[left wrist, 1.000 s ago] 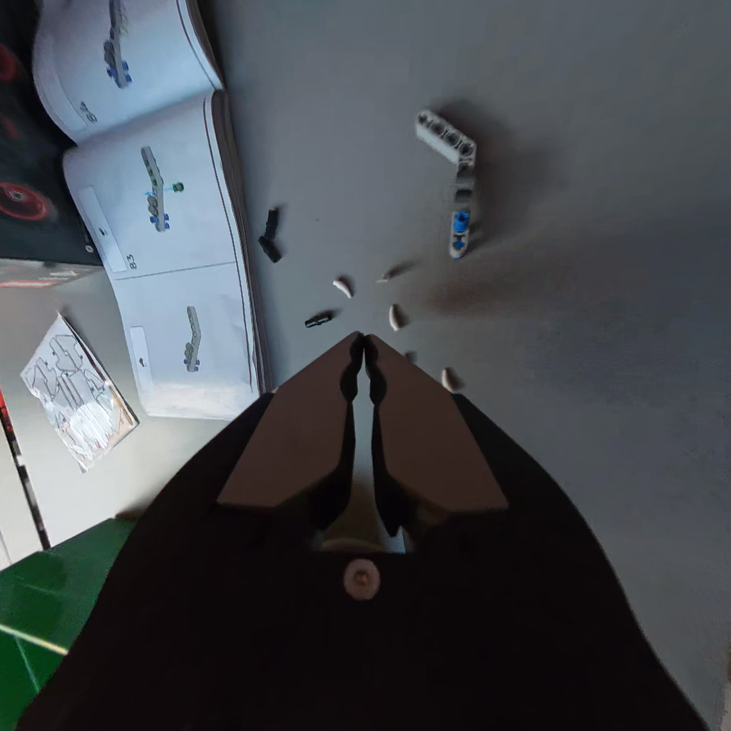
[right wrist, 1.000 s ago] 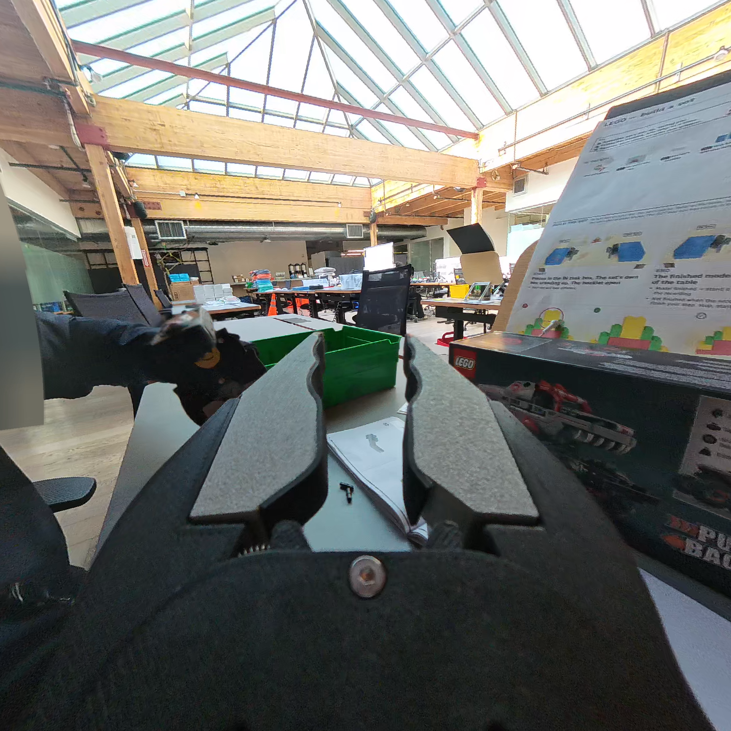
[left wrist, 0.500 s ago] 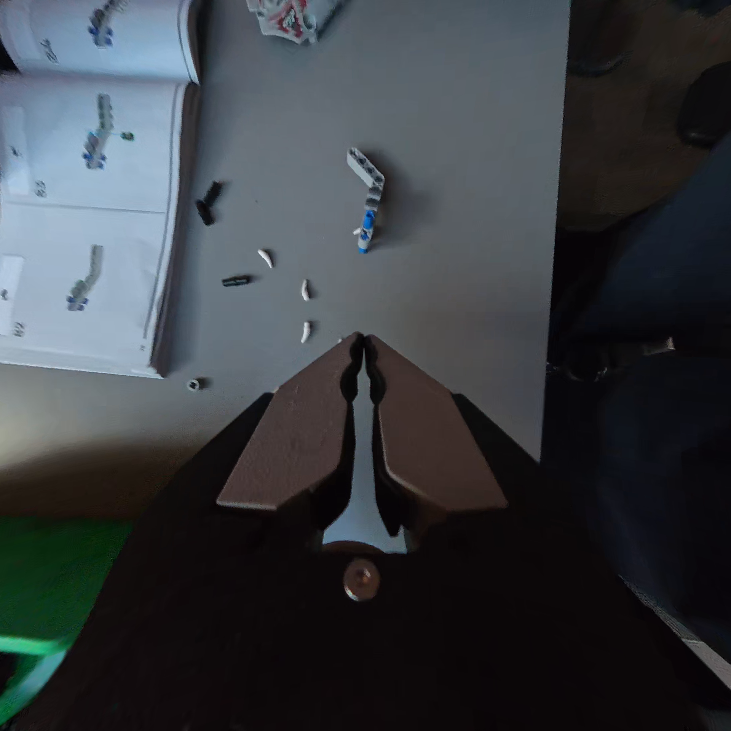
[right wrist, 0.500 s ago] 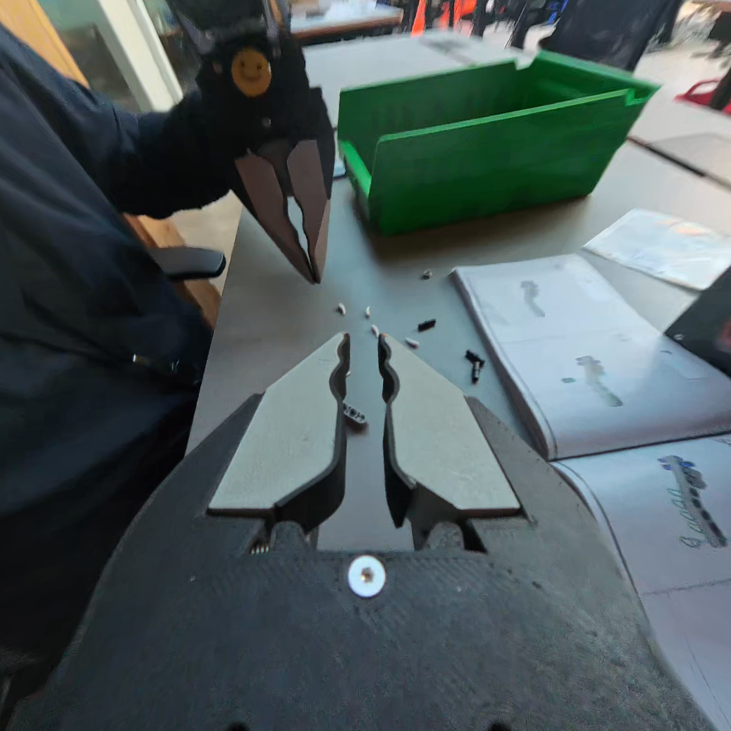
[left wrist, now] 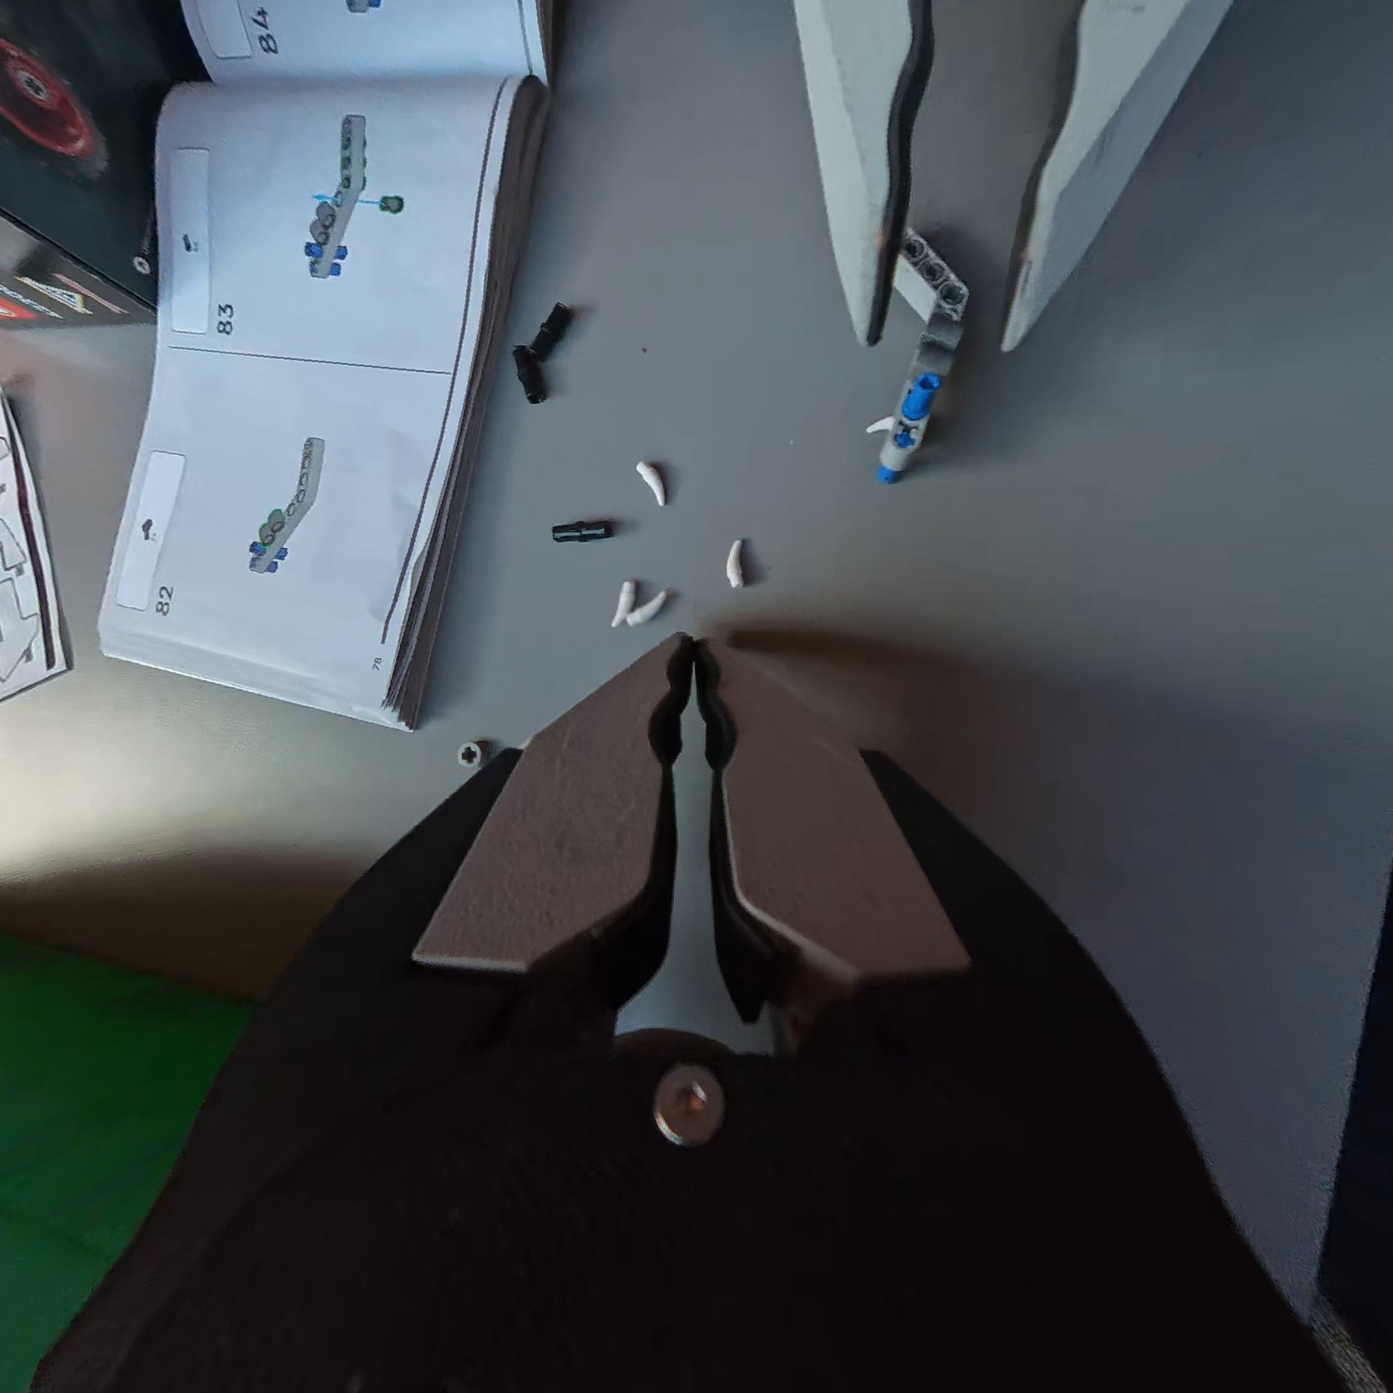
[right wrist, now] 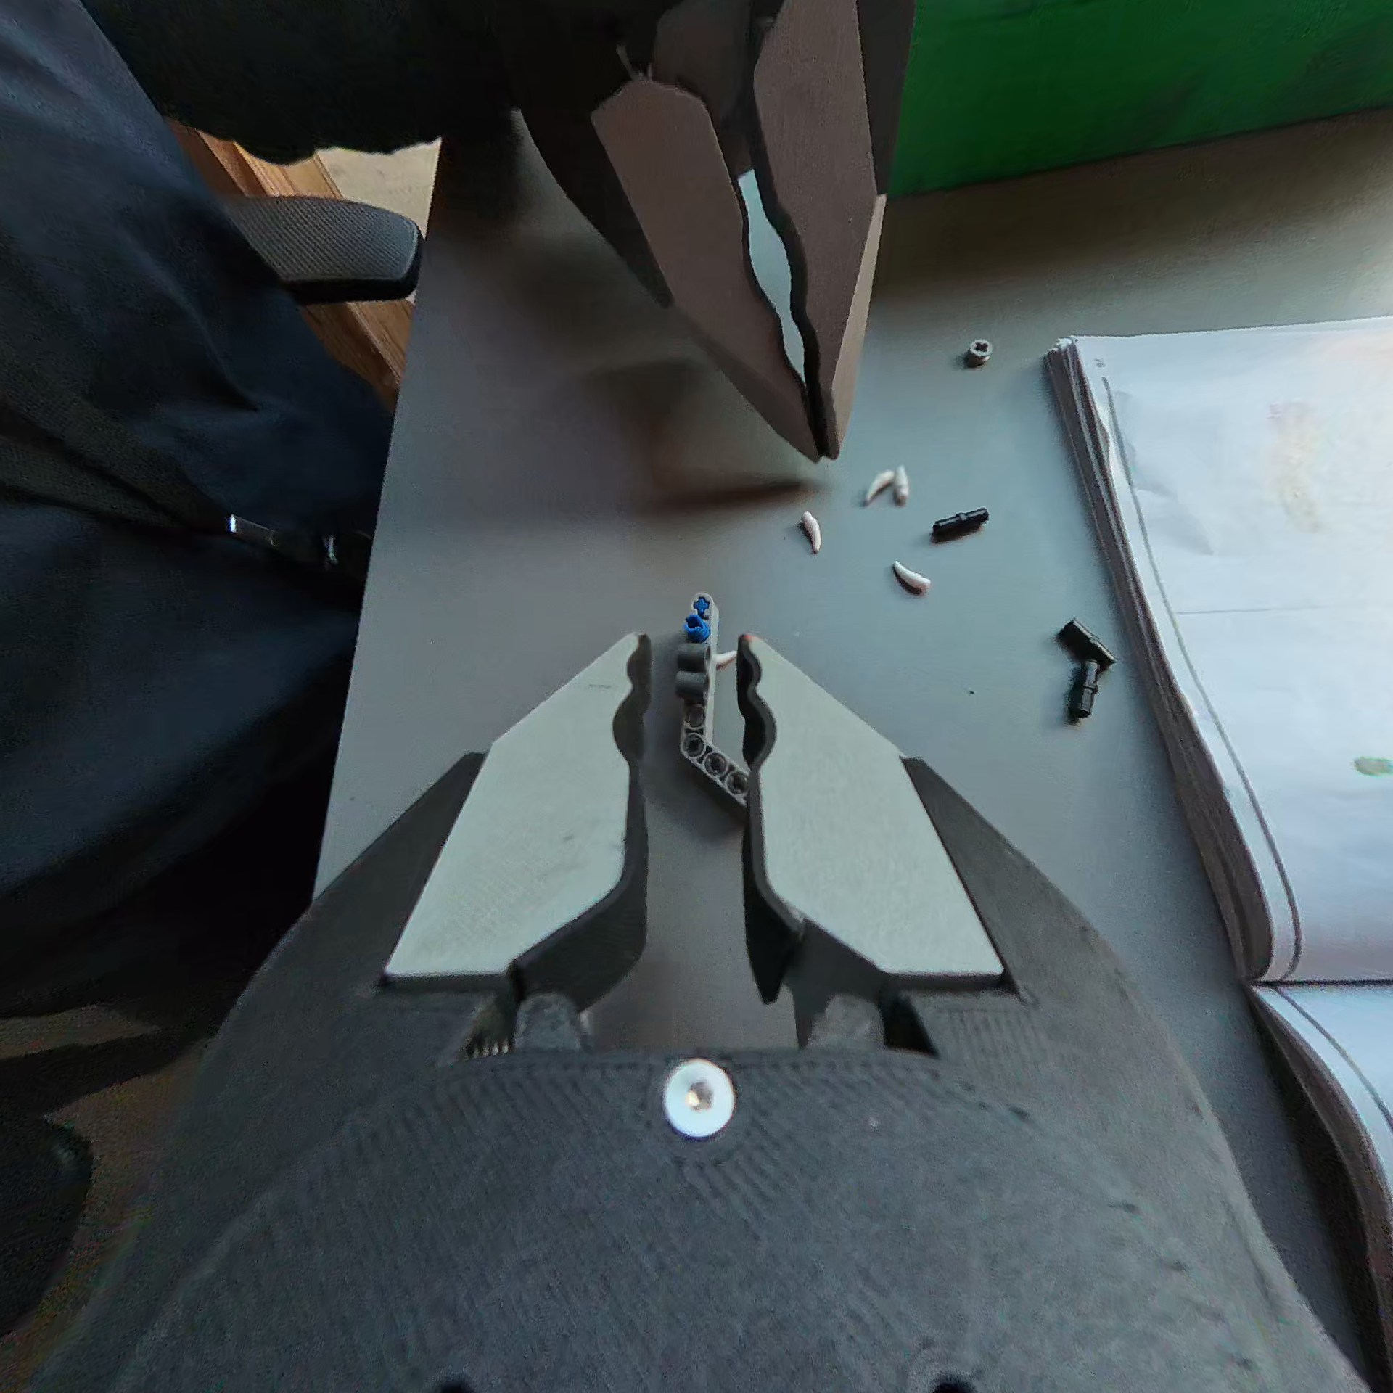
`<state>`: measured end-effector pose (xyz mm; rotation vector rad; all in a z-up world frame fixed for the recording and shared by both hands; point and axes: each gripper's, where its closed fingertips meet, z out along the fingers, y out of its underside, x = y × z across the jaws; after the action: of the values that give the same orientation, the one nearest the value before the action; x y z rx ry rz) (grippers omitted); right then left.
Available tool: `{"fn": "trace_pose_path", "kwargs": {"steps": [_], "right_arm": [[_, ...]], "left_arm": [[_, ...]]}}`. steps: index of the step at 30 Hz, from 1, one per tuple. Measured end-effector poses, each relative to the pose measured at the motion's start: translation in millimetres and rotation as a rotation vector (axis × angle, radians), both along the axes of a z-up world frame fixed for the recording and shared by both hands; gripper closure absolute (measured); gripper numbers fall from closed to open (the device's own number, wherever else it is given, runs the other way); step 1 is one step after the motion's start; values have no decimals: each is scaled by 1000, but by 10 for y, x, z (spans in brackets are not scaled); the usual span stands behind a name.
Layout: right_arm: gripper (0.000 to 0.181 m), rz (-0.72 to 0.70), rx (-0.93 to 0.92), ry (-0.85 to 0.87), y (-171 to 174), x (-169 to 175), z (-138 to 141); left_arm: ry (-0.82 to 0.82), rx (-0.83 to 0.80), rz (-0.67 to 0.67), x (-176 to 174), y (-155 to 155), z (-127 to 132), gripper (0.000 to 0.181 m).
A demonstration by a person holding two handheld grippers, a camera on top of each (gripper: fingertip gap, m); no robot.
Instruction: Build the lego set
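The bent grey beam (right wrist: pixel 697 727) lies flat on the grey table (right wrist: pixel 528 528), with blue pins (right wrist: pixel 698 619) at its far end and dark bushes on its middle. It sits in the gap between the fingers of the right gripper (right wrist: pixel 693 641), whose jaws stand apart on either side of it; the beam's near, angled arm runs under the right-hand finger, and I cannot tell whether that finger touches it. A small white tooth piece (right wrist: pixel 725 659) lies just beside the beam, by the right fingertip.

In the left wrist view the same beam (left wrist: pixel 929 332) shows between the two pale fingers of the right gripper (left wrist: pixel 937 343), its blue-pinned end (left wrist: pixel 916 403) pointing toward the camera.

The left gripper (left wrist: pixel 692 641) hovers near the table with its jaws closed tip to tip and nothing between them. From the right wrist view it (right wrist: pixel 823 452) comes down from the far side, tips close above the surface.

Scattered white tooth pieces (left wrist: pixel 653 481) lie just beyond the left gripper's tips, with a single black pin (left wrist: pixel 581 531) and a pair of black pins (left wrist: pixel 541 350) farther toward the open instruction booklet (left wrist: pixel 316 377). A small grey bush (left wrist: pixel 472 753) lies near the booklet's near corner. A green bin (right wrist: pixel 1131 75) stands at the far side of the table, and a dark printed box (left wrist: pixel 68 151) lies beyond the booklet.
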<state>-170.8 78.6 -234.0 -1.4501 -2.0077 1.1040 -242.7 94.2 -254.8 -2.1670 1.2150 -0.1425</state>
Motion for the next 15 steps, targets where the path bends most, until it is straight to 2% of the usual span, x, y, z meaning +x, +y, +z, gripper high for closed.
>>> {"fn": "trace_pose_path", "kwargs": {"steps": [5,12,15], "right_arm": [[176,13,59,-40,-9,-22,-111],[177,45,21,26,-105,78,111],[177,23,99,-53,-40,163,-77]], "left_arm": [[-86,68,34,-56,48,102,181],[-130,64,23,-38,22,112,181],[-115,45,18,-41,-8,73,181]]}}
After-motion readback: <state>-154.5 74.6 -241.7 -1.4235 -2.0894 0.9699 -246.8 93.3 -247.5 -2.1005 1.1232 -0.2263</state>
